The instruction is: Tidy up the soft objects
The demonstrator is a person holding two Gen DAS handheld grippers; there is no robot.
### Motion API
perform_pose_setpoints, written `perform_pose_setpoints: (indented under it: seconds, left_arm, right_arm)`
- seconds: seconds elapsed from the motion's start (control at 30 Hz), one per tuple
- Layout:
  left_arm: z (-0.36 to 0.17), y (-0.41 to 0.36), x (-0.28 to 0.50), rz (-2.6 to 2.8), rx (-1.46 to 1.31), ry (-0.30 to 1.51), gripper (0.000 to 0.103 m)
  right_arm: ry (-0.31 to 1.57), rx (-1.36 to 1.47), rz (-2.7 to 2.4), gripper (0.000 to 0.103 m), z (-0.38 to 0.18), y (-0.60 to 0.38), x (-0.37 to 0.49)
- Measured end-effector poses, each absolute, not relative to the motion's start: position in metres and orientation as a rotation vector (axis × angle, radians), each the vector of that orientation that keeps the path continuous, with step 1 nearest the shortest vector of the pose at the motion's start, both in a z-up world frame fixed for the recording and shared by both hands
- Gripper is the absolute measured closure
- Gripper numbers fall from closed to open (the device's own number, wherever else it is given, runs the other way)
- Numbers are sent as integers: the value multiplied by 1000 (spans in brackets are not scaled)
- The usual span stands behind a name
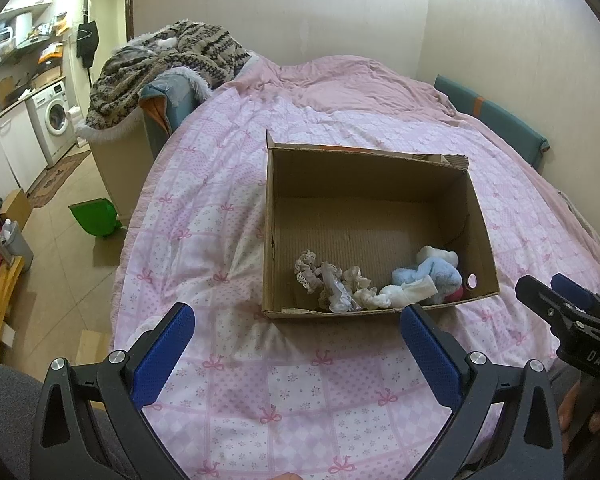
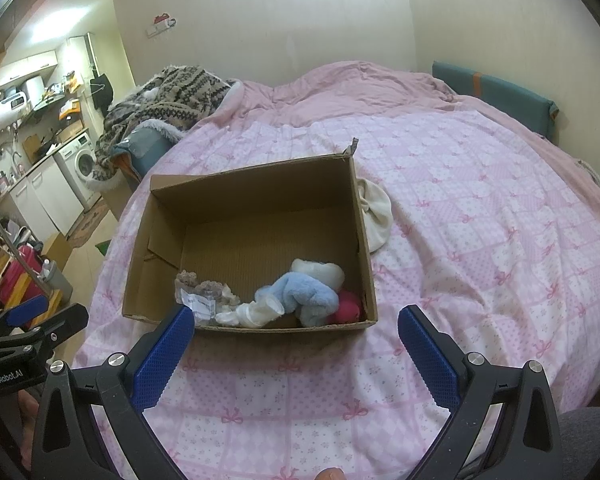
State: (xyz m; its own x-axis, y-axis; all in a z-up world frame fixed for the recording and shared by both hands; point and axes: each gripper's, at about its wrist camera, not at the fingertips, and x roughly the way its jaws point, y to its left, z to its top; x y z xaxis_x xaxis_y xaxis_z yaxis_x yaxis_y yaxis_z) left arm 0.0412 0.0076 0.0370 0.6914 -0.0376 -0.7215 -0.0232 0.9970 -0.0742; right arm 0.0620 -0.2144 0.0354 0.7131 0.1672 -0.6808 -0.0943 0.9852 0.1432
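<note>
**1 soft item left outside the box, both grippers empty**

Both pairs of jaws stand wide apart with nothing between them: left gripper (image 1: 296,344) and right gripper (image 2: 296,344) hover over the pink bedspread (image 2: 480,216), short of the near wall of the cardboard box (image 2: 256,190).

Box contents, bunched along the near wall: lace scrunchies (image 1: 312,272) at 7 o'clock, white cloth pieces (image 2: 260,312) at 6, blue plush (image 2: 304,294) and a pink item (image 2: 348,306) at 5. Far half of the box floor is bare.

Still out: cream fabric bundle (image 2: 376,216), on the bed, touching the box's right outer wall, about 1 o'clock from the right gripper. Left wrist view doesn't show it; the box wall hides it.

My read of the step:
- Use the right gripper, it's nearer.
- Come in from the right, clear of the cardboard, so the box doesn't shift.
- Pinch a raised fold, not the bedspread under it.
- Lift clear of the rim, drop into the bare far half.
</note>
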Motion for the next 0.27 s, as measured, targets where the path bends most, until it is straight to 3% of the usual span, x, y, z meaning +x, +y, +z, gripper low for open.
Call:
perform_pose_setpoints:
  seconds: [0.27]
  left_arm:
    - [35, 8, 40, -11, -84, 807, 0]
  right_arm:
    - [765, 99, 145, 0, 36, -214, 62]
